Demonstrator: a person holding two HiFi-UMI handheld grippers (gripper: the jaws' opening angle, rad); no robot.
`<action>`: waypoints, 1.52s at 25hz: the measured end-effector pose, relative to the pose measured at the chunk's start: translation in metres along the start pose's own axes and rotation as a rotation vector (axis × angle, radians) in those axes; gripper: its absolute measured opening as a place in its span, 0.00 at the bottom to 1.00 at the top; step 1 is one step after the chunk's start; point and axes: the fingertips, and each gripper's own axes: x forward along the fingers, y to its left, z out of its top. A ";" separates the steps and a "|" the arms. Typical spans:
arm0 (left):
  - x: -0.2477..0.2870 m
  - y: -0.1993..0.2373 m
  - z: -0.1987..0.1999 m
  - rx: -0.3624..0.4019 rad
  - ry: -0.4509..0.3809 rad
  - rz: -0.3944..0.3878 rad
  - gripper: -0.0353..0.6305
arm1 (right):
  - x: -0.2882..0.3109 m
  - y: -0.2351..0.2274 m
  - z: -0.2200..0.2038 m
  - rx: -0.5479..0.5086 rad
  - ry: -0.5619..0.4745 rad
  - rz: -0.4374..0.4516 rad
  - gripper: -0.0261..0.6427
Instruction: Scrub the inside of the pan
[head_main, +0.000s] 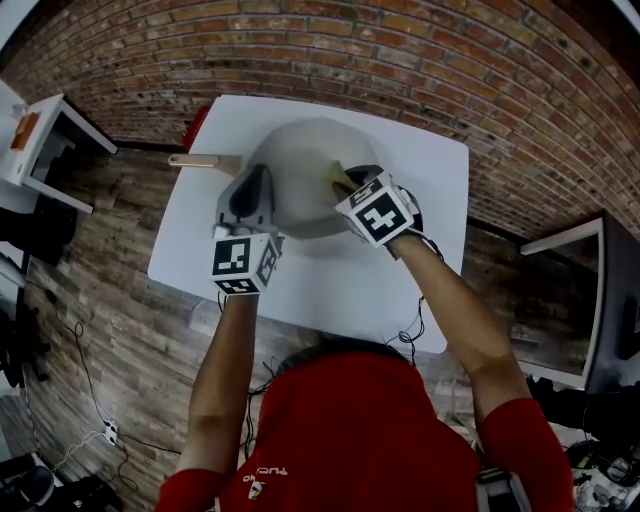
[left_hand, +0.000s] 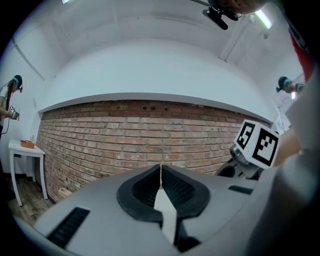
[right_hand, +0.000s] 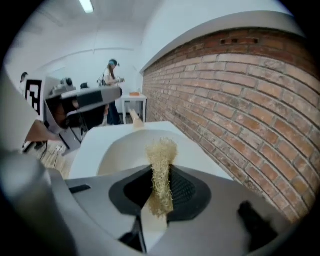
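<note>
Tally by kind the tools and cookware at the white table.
Grippers: 2 (left gripper, right gripper)
Pan: 1
Scrubber: 1
Total: 4

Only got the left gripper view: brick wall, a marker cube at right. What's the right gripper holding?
Observer: The right gripper is shut on a straw-coloured fibrous scrubber.
Operator: Pan?
Observer: A pale pan sits on the white table. The scrubber is at its right inner side.
Operator: Handle?
Observer: A wooden handle sticks out to the person's left, ungripped.
</note>
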 end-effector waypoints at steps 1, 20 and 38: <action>-0.001 -0.003 0.007 -0.002 -0.009 -0.003 0.09 | -0.011 -0.001 0.013 0.023 -0.081 0.002 0.17; -0.015 -0.073 0.082 -0.033 -0.122 -0.109 0.09 | -0.156 0.012 0.103 0.222 -0.827 0.044 0.17; -0.018 -0.072 0.070 -0.038 -0.102 -0.102 0.09 | -0.152 0.023 0.093 0.251 -0.829 0.058 0.17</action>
